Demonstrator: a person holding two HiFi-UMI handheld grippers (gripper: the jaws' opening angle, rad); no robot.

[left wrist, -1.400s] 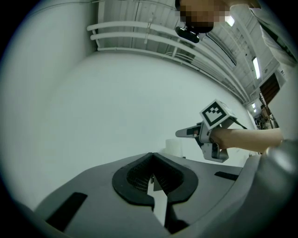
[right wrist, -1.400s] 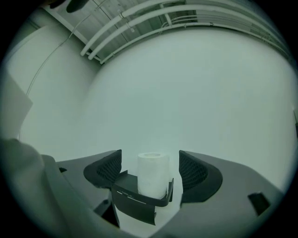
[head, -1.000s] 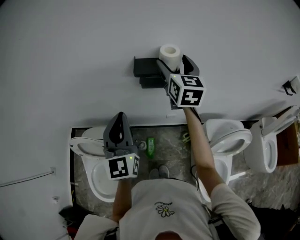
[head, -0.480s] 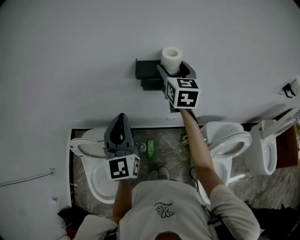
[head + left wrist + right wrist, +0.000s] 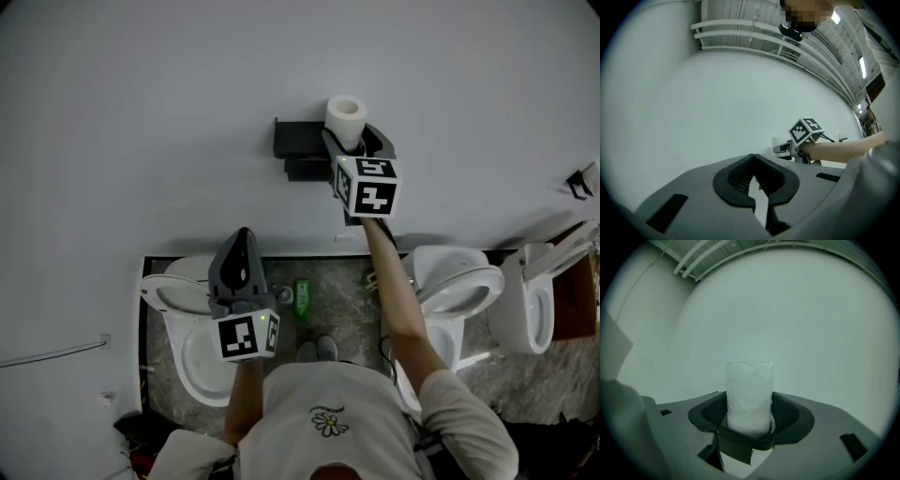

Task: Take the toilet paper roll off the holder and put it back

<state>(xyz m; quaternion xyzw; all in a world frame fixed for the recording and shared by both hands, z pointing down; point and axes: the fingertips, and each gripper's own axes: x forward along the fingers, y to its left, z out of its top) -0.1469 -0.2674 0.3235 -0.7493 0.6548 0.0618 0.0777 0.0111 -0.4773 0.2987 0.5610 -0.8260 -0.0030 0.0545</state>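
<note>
A white toilet paper roll (image 5: 345, 116) stands upright on the black holder (image 5: 298, 139) fixed to the pale wall. My right gripper (image 5: 352, 133) reaches up to it with one jaw on each side. In the right gripper view the roll (image 5: 749, 394) fills the gap between the jaws of that gripper (image 5: 750, 405). Those jaws are closing and the pads lie against its sides. A black part of the holder (image 5: 740, 444) shows under the roll. My left gripper (image 5: 243, 236) hangs lower left, away from the holder; its jaws (image 5: 753, 158) are shut with nothing in them.
Far below stand white toilets (image 5: 183, 323) (image 5: 457, 281) (image 5: 527, 298) on a mottled floor, with a green bottle (image 5: 301, 295) and the person's shoes between them. The wall around the holder is plain.
The right gripper has pushed a little further toward the wall, so its jaws reach deeper round the roll. The left gripper has stayed where it was.
</note>
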